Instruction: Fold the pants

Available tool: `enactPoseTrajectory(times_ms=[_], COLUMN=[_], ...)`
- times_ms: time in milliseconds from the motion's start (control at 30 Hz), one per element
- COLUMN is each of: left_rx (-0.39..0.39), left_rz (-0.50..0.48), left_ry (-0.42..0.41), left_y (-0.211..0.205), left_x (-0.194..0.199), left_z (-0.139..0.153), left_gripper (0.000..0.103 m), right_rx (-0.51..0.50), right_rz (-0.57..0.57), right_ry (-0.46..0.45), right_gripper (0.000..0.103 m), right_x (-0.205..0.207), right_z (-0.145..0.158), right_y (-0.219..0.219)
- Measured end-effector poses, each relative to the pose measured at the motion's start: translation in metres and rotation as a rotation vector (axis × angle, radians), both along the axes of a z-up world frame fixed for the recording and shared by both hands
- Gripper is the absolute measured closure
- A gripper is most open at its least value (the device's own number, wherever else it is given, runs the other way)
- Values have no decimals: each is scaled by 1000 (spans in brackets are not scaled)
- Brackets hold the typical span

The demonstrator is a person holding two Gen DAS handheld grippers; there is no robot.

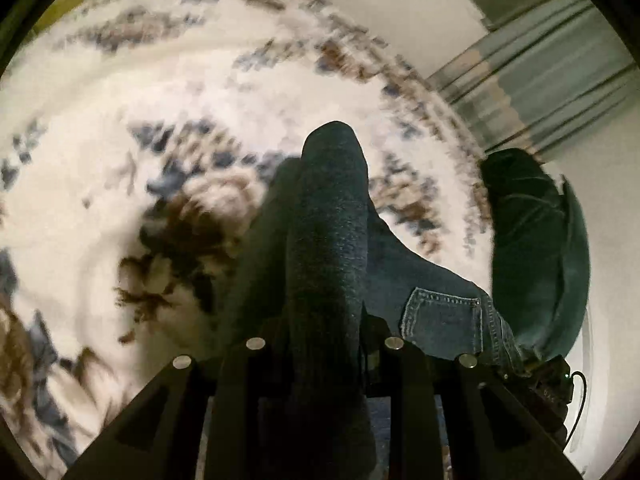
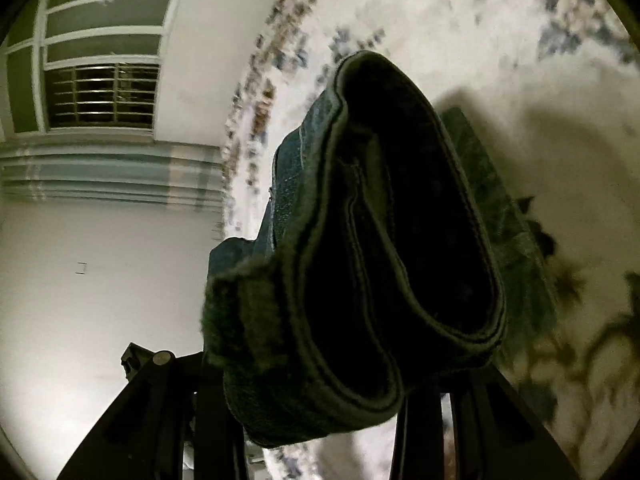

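The dark blue denim pants [image 1: 328, 248] hang lifted above a patterned rug. My left gripper [image 1: 324, 344] is shut on a bunched fold of the pants, which rises between its fingers; a back pocket [image 1: 444, 320] shows to the right. My right gripper [image 2: 320, 376] is shut on the pants' thick waistband end [image 2: 360, 240], which fills the middle of the right wrist view. In the left wrist view the right gripper's body and its held cloth [image 1: 536, 248] show at the far right.
A cream rug [image 1: 140, 120] with blue and brown floral pattern lies below. A white wall [image 2: 80, 280], a striped curtain [image 2: 108, 176] and a barred window [image 2: 100, 96] stand beyond the rug's edge.
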State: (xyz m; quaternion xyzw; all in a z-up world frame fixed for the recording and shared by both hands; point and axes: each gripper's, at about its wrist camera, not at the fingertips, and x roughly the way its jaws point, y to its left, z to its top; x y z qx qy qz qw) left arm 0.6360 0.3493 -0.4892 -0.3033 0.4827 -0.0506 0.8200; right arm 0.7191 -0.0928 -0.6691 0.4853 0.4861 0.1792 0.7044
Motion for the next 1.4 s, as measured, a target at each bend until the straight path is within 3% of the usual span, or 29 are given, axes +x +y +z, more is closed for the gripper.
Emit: enactPoseTrajectory(times_ms=[100, 167, 233, 300, 333, 467, 600, 767, 867, 900, 1000, 1133, 1400], left_rx=[-20, -46, -44, -38, -28, 140, 305, 423, 503, 514, 561, 619, 650], left_rz=[-1, -8, 0, 8, 13, 7, -7, -36, -44, -47, -48, -42, 14], left_ry=[30, 35, 55, 72, 79, 73, 83, 41, 22, 12, -25, -70, -166], left_y=[9, 13, 16, 17, 16, 3, -21, -55, -81, -87, -108, -135, -165], left_x=[0, -3, -6, -11, -13, -26, -46, -73, -92, -96, -115, -147, -227], left_z=[-27, -32, -32, -27, -24, 8, 42, 86, 119, 129, 162, 210, 296], left_gripper=[78, 74, 62, 62, 62, 64, 64, 63, 36, 26, 14, 12, 9], right_rx=[-16, -17, -42, -62, -90, -216, -438, -715, -835, -861, -886, -921, -1014], right_rz=[15, 50, 66, 70, 74, 86, 127, 165, 160, 158, 170, 169, 114], right_ry=[21, 31, 46, 61, 72, 92, 67, -3, -36, -46, -68, -125, -274], right_gripper=[66, 62, 57, 55, 49, 48, 44, 38, 14, 8, 8, 0, 0], right_x=[8, 8, 6, 3, 2, -7, -23, -55, -78, -86, -115, -152, -247], right_z=[-26, -32, -32, -29, -25, -1, 43, 101, 142, 157, 194, 244, 356], right_y=[7, 7, 3, -2, -5, -10, 0, 9, 10, 12, 9, 6, -14])
